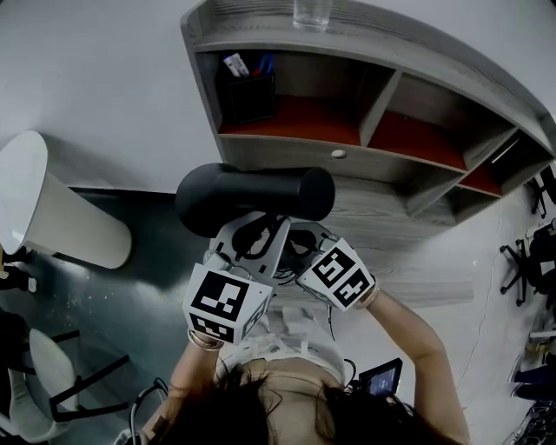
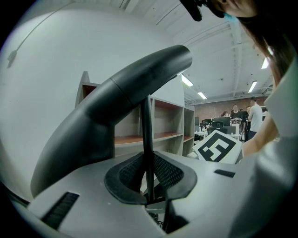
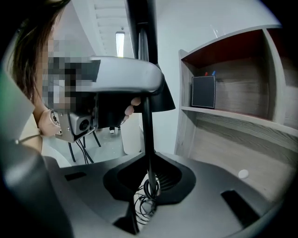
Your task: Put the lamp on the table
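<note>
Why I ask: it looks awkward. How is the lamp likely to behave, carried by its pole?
Probably top-heavy: the lamp carries a big shade above the thin pole that the left gripper and right gripper clamp, so it may swing or tip. The smooth round pole could twist or slip between them. It looks rigid.

Count on inspection:
- One lamp [image 1: 256, 198], with a black shade on a single thin pole.
- Two grippers, left [image 2: 148, 186] and right [image 3: 148, 181].
- One shelf unit [image 1: 287, 143].
- One glass [image 1: 312, 12] on its top.
- One black pen holder [image 1: 249, 96] in a compartment.
- One white cone-shaped container [image 1: 61, 209] on the floor.
</note>
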Demonstrator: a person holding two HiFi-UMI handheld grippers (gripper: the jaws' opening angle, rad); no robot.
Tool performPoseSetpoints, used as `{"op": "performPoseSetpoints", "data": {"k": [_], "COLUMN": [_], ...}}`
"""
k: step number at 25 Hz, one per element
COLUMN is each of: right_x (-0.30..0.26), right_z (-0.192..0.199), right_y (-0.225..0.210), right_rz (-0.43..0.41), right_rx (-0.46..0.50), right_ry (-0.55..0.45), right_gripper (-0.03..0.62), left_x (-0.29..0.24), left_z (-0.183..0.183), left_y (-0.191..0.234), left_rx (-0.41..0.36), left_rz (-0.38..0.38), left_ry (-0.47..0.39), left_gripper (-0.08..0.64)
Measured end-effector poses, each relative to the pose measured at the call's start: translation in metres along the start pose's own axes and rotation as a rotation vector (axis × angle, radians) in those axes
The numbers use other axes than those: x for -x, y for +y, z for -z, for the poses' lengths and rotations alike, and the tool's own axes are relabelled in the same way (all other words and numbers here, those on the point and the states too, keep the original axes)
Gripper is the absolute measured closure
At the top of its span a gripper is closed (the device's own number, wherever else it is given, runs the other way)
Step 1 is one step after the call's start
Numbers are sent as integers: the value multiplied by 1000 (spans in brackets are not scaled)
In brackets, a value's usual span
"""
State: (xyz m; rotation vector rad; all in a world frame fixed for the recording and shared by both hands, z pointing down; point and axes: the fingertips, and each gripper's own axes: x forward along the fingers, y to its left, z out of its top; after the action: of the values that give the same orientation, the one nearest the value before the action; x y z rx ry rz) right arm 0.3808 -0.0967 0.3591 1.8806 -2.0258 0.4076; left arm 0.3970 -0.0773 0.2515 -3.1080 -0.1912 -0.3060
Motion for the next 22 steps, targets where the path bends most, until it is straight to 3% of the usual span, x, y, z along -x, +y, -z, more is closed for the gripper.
{"op": "performPoseSetpoints", "data": {"k": [22], "right_x": [8], "right_z": [39], "right_y": [-21], "right_rz": [87], "right_rx": [-66], "right_ry": [8], "right_gripper": [534], "left_x": [-31], "left_z": [25], "left_y": [-21], "left_rx": [-2], "left_rz": [72], "left_ry": [84], "left_gripper": [503]}}
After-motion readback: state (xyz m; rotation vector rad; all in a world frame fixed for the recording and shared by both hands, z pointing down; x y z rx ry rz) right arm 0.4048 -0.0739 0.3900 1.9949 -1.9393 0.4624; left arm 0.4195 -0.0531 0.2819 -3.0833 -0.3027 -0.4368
